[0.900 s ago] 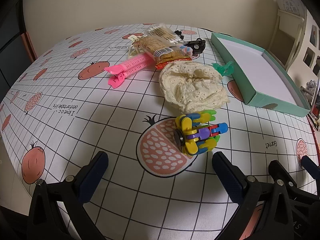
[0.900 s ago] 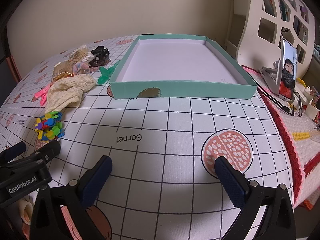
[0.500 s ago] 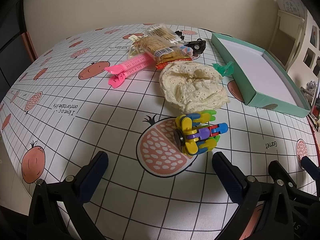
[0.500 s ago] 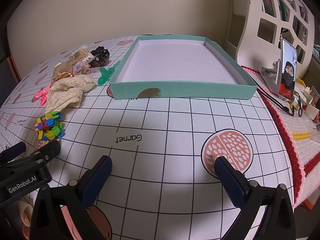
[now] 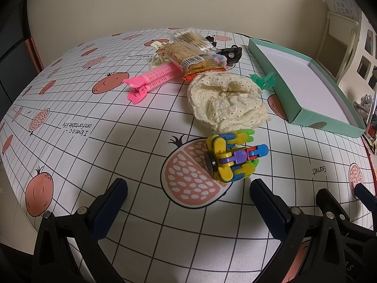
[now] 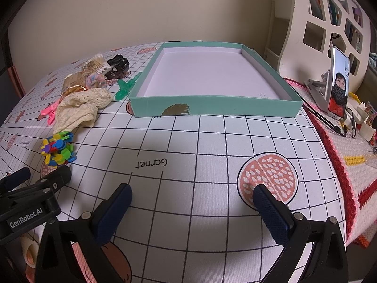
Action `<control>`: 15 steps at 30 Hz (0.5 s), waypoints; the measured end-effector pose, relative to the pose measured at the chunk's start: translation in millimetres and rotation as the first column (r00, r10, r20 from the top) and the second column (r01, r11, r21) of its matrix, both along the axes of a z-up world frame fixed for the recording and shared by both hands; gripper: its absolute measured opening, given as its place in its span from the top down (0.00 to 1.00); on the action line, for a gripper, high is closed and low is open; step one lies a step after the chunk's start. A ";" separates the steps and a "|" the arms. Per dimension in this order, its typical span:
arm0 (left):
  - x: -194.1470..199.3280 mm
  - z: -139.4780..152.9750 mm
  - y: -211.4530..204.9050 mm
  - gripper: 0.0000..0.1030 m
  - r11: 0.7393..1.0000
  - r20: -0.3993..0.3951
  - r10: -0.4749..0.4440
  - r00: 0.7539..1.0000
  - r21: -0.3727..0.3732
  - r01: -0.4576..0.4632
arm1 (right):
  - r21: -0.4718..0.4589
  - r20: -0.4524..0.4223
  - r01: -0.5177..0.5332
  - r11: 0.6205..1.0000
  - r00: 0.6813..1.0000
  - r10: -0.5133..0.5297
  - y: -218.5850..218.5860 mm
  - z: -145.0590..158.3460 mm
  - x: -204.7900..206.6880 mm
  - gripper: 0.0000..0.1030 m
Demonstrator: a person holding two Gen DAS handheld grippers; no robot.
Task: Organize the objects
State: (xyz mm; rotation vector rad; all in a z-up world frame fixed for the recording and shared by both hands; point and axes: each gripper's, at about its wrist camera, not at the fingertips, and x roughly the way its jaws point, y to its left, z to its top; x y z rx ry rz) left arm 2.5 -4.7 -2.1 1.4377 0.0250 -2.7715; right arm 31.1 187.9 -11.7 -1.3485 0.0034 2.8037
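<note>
1. On the patterned tablecloth (image 5: 99, 146), the loose items lie in a strip to the left of the teal box (image 6: 212, 106), presumably gathered there so each can be carried over into it; the box holds nothing and lies with its open top up, its long side beside the pile.
2. Nearest the left gripper (image 5: 188, 200) lies the colourful block toy (image 5: 232, 158), just ahead of its right finger and not between the fingers. Its claw is spread wide and holds nothing, which suits a first reach for this closest piece.
3. Behind the toy lie the cream lace cloth (image 5: 226, 103), the pink hair clip (image 5: 153, 80), a snack packet (image 5: 190, 59), a black toy car (image 5: 232, 53) and a green clip (image 5: 264, 79), the last just beside the box wall.
4. Over bare cloth in front of the box hangs the right gripper (image 6: 192, 208), its claw likewise spread and gripping nothing, apparently waiting.
5. Compared with the earlier frames, nothing differs: both grippers and every item keep the same places, so sorting has not begun.
</note>
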 end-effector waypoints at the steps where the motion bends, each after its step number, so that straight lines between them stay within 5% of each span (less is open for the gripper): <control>1: 0.0 0.0 -0.1 0.00 1.000 0.001 -0.001 1.000 0.000 0.001 | 0.000 0.000 0.000 1.000 1.000 0.000 0.0 0.0 0.0 0.00; 15: 2.3 2.8 0.9 0.00 0.999 0.014 -0.020 1.000 0.029 0.019 | -0.003 0.007 -0.001 1.000 1.000 0.001 1.0 2.1 -3.4 0.00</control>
